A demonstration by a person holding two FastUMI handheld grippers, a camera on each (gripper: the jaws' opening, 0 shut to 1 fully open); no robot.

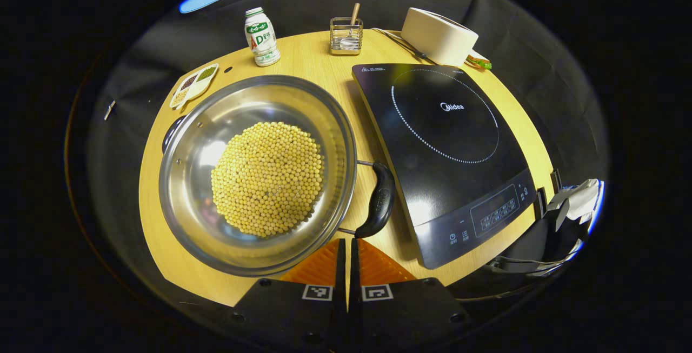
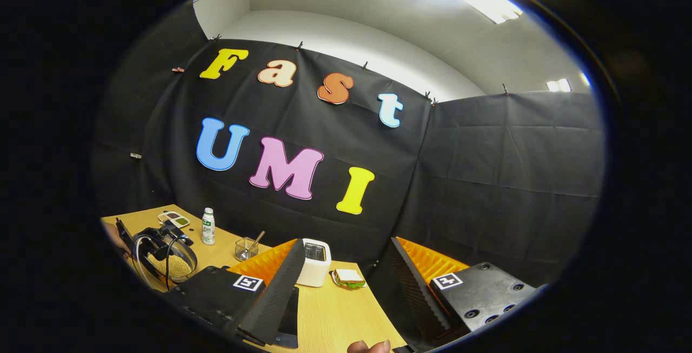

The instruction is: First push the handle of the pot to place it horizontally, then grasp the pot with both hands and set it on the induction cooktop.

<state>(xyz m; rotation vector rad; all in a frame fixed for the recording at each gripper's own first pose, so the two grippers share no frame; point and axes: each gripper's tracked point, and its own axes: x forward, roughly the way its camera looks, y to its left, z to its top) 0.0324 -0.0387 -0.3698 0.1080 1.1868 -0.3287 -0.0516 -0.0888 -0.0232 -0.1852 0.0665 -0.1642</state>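
**Pot beside cooktop, left jaws together at handle, right jaws spread**

Left gripper view: steel pot sits on the wooden table, just left of the induction cooktop, not on it. Pot is full of yellow beans. Its black side handle is on the cooktop side, long axis running near-to-far along the cooktop's left edge, slightly curved; a second black handle shows at the pot's opposite, far-left rim. Left gripper is low at the pot's near rim, jaws pressed together with nothing between them, tips just beside the near end of the side handle; contact can't be told.

Beyond the pot: drink bottle, small divided dish, wire holder with a spoon. White toaster stands behind the cooktop.

Right gripper view: right gripper is raised well above the cooktop, aimed at the booth wall, jaws spread wide, holding nothing. A sandwich lies next to the toaster.
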